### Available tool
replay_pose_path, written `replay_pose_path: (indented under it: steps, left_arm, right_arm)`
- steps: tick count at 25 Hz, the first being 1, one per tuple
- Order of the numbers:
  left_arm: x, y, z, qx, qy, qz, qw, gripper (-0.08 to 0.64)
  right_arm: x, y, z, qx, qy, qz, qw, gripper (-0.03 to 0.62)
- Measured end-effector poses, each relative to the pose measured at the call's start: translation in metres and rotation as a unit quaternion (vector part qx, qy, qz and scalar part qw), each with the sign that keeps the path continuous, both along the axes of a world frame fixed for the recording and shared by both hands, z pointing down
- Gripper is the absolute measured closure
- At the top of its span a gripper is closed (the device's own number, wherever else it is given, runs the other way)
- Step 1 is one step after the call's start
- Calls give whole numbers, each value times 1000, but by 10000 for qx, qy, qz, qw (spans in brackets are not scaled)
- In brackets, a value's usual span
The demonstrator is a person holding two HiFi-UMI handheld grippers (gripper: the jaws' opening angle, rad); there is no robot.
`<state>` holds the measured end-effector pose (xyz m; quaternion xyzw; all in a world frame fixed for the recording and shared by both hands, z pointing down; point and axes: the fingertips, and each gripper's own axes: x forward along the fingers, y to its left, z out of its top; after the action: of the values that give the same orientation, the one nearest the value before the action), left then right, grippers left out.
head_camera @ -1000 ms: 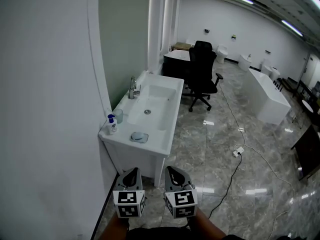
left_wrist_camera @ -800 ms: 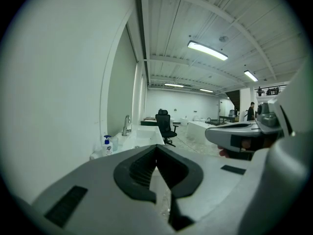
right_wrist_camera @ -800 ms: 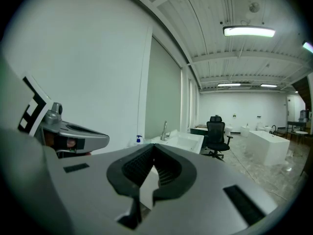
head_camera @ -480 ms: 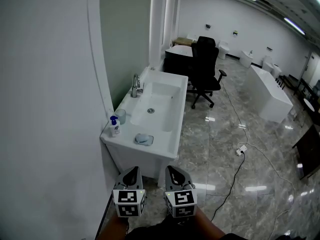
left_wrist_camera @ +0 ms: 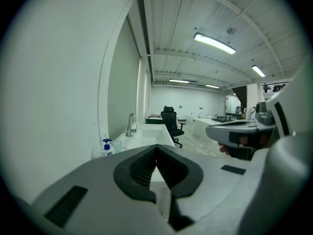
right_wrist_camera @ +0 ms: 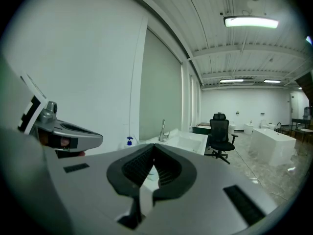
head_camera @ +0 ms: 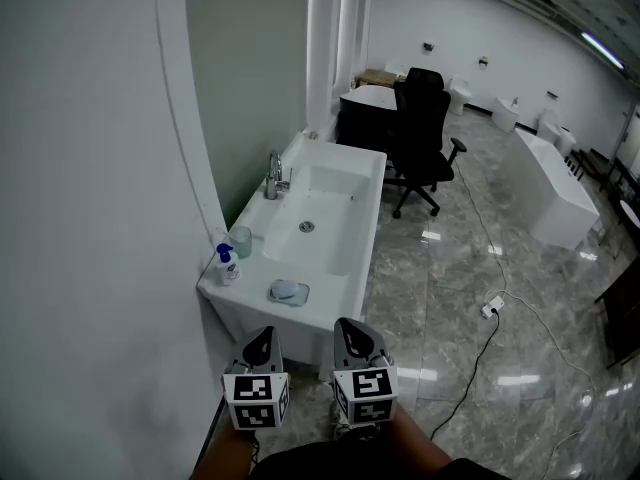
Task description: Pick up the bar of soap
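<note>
White sink [head_camera: 335,280], bluish soap bar [head_camera: 288,291] on it

The soap [head_camera: 288,291] on the sink [head_camera: 332,294] was too small to tell apart from whatever lay under it. The head view's bottom edge cut off the person's forearms [head_camera: 226,459].
</note>
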<state>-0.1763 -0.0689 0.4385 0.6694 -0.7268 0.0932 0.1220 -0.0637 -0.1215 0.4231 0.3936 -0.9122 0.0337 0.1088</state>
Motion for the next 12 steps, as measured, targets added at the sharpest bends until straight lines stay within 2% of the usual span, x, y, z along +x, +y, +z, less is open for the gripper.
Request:
replay_pose_path:
  steps: [3, 7, 10, 12]
  left_arm:
    - [0, -15, 2, -47, -46, -17, 10000, 552]
    - [-3, -35, 3, -115, -65, -86, 9999, 552]
    - [-7, -51, 5, -163, -69, -170, 9997, 552]
    - [-8, -60, 6, -218, -59, -229, 9995, 552]
  right_arm:
    - [2, -19, 3, 33, 166, 24, 9999, 588]
    - [-5, -41, 3, -12, 42, -107, 9999, 588]
    - [-7, -58, 5, -19, 249, -135, 9996, 588]
    - [-9, -68, 5, -84, 200, -206, 9996, 588]
